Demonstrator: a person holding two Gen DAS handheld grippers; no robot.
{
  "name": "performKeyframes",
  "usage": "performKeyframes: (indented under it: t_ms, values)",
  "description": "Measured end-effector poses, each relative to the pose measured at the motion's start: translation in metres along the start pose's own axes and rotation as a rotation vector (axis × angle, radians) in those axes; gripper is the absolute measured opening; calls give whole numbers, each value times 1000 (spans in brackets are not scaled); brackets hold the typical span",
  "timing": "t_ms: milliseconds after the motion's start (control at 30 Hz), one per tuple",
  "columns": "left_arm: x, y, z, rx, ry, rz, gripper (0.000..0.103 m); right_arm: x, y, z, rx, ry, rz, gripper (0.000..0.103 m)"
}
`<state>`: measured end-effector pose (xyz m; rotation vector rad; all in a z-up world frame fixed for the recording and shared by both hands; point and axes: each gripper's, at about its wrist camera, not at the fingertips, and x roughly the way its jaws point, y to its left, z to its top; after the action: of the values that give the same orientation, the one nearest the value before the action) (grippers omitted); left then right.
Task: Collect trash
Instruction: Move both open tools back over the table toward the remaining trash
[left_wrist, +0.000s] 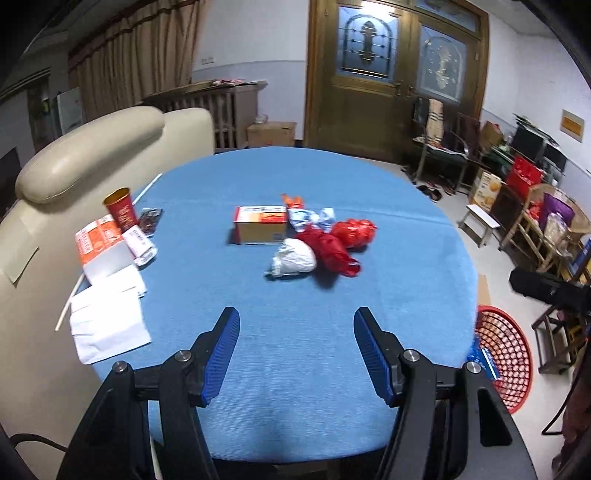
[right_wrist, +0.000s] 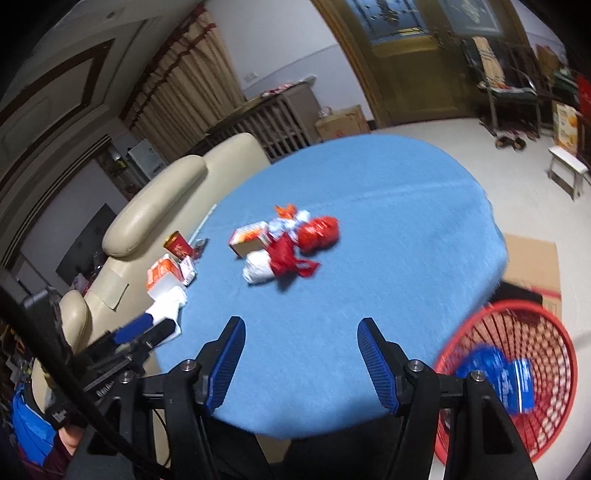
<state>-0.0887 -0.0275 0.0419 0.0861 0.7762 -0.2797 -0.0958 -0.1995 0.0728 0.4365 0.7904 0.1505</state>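
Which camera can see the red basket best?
The right wrist view: the red basket shows nearly whole beside the table, with a blue wrapper inside. The left wrist view catches only part of it behind the table's edge.

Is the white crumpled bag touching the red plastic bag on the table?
Touching. In the left wrist view the white crumpled bag lies directly against the red plastic bag, with no blue cloth showing between them.

Both grippers hang side by side above the near edge of the desk, pointing forward. The left gripper (left_wrist: 296, 325) has its blue-padded jaws spread wide with nothing between them, and the right gripper (right_wrist: 301, 334) likewise gapes empty
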Motion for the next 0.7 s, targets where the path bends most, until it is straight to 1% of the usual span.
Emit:
performKeyframes:
  t_ms: [133, 267, 400, 533, 700]
  values:
    - [6, 21, 4, -21, 11, 57, 65, 20, 16, 21, -48, 7, 30, 70]
    - [12, 44, 12, -47, 20, 102, 65, 46, 19, 37, -36, 29, 62, 70]
    - [26, 62, 19, -73, 41, 125, 65, 77, 16, 46, 3, 65, 84, 70]
    - [46, 69, 22, -97, 84, 112, 65, 106, 12, 49, 31, 109, 88, 70]
    - [67, 68, 22, -92, 129, 100, 65, 138, 11, 54, 39, 145, 104, 70]
